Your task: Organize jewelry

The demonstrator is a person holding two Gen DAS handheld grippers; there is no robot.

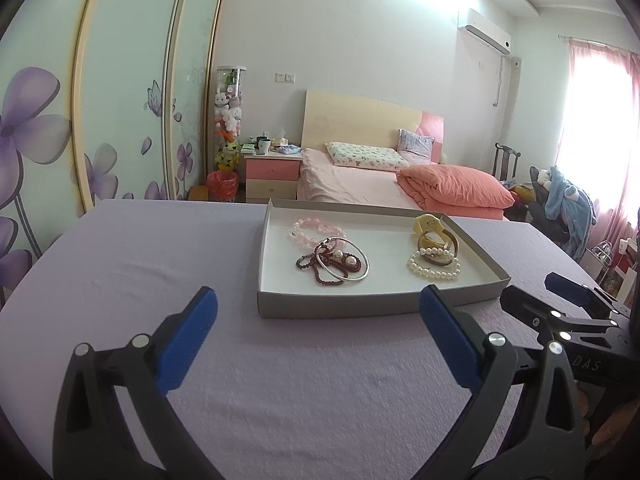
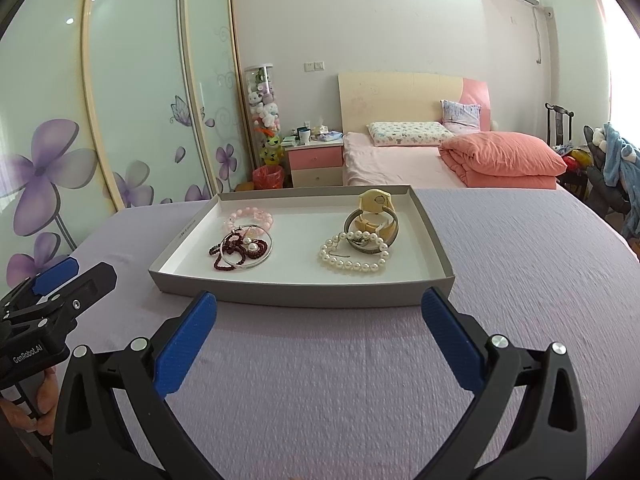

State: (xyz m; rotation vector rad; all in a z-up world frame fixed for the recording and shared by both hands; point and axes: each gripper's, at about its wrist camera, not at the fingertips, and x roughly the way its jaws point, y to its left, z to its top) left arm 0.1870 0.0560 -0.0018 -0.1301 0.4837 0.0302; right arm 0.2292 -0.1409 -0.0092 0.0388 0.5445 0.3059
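From the left wrist I see my left claw spread wide over the lilac tabletop, gripping nothing; just past its tips sits the shallow grey tray; inside, a silver bangle lies tangled with dark red beads and a pink bracelet; apart from them, a pearl bracelet rests against what may be a yellow watch.

From the right wrist, my right claw is likewise spread and empty, close to the tray's near wall; the left claw shows at the left edge.
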